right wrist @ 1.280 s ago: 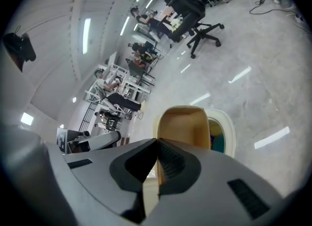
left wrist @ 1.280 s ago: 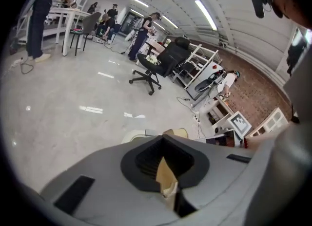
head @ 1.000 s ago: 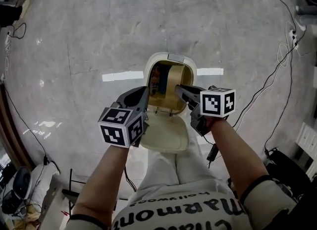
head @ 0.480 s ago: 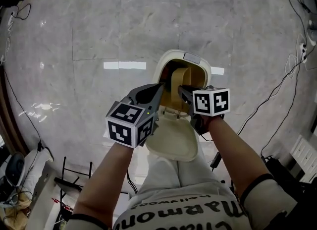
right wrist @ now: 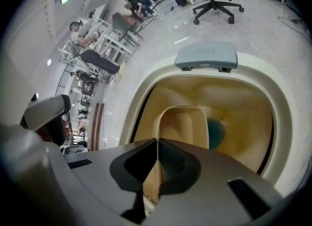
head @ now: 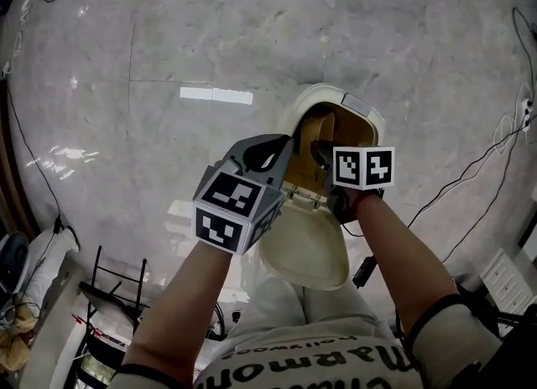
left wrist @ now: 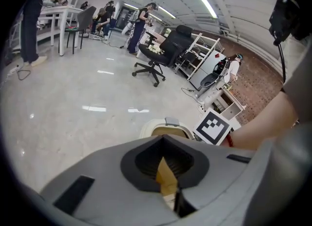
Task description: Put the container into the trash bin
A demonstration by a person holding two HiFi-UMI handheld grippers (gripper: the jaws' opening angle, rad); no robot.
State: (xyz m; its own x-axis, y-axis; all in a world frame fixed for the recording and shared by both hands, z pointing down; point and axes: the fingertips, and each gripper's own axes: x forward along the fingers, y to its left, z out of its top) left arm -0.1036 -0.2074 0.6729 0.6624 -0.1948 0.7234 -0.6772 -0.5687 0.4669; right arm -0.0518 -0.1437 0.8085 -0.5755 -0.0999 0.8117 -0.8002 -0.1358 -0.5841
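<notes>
Pale marble-look floor (head: 168,44) spreads all round the cream trash bin (head: 294,115), whose lid (head: 306,249) is flipped open on the bin's side nearest the person. A grey push tab (right wrist: 205,56) sits on the bin's far rim. The tan container (right wrist: 187,122) hangs in the bin's mouth, above something teal (right wrist: 215,132) lying inside. The left gripper (head: 285,144) pinches the container's thin edge at the bin's left rim; the right gripper (head: 320,151) is pressed onto its wall at the bin's near rim.
</notes>
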